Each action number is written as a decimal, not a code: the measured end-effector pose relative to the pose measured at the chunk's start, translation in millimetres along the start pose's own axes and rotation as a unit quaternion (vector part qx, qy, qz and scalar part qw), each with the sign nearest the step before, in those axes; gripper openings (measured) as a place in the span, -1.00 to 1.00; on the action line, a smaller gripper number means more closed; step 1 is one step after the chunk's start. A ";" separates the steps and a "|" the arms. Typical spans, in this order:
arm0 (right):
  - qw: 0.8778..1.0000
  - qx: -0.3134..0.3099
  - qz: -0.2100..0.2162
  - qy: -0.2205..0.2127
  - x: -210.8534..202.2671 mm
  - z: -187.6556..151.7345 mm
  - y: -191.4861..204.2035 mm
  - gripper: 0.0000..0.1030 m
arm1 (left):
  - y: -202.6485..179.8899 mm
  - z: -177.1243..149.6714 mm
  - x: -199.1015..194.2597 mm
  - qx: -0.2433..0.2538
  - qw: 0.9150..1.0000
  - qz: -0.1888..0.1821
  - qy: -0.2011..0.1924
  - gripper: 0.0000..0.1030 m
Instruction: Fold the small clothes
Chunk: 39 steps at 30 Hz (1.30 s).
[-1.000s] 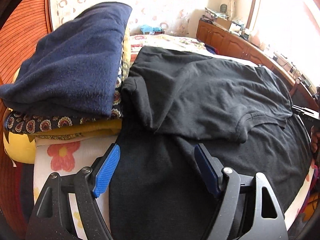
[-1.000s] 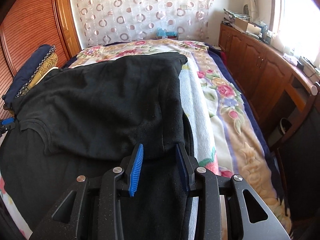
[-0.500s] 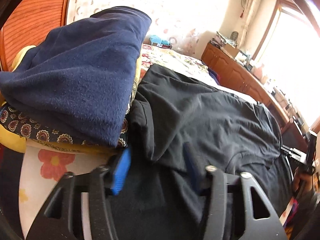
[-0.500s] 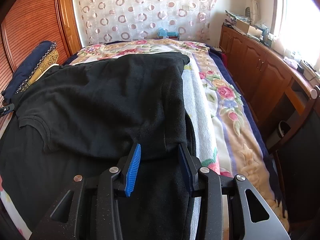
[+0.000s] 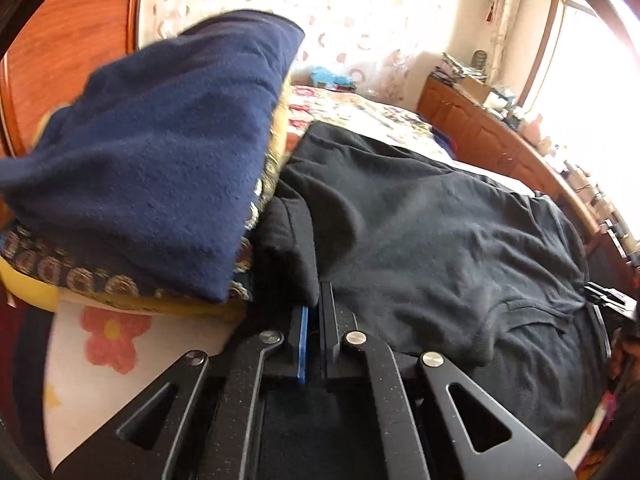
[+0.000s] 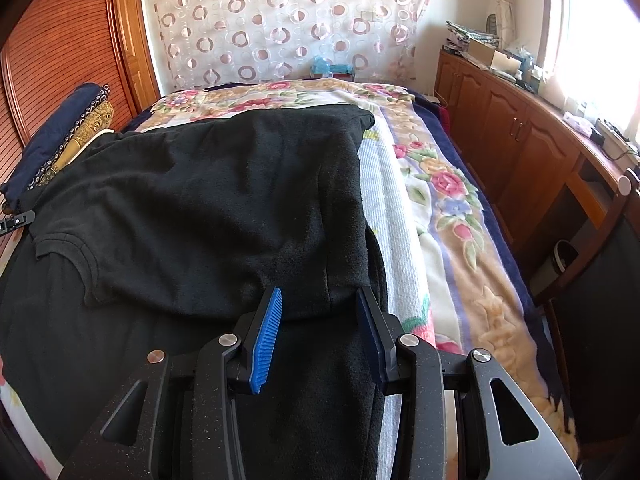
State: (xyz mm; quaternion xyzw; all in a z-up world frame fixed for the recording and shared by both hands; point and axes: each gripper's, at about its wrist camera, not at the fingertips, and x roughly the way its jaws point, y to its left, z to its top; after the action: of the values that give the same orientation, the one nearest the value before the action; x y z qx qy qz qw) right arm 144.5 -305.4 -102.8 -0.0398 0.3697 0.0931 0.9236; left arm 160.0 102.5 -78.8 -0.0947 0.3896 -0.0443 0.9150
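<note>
The bed (image 6: 452,216) carries your black shirt (image 6: 208,208), spread across its near left half. A navy stack (image 5: 160,152) sits at the shirt's left edge. Your left gripper (image 5: 314,320) is clamped on the shirt's folded sleeve; your right gripper (image 6: 320,328) stands apart over the right hem.

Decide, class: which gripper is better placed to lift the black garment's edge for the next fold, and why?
Left. The left gripper is shut on the black garment at its folded edge beside the navy pile. The right gripper is open over the cloth, gripping nothing.
</note>
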 end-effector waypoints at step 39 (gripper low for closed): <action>0.994 -0.072 -0.042 -0.073 -36.3 10.0 28.7 -0.94 | -38.3 13.4 -95.4 0.056 0.991 -0.044 -0.114 -0.93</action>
State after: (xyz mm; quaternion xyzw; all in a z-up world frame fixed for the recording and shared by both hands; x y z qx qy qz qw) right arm 119.7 -281.0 -70.7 -0.1148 0.2911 0.0831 0.9461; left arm 103.4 81.7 5.4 -0.0645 0.2755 -0.0949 0.9544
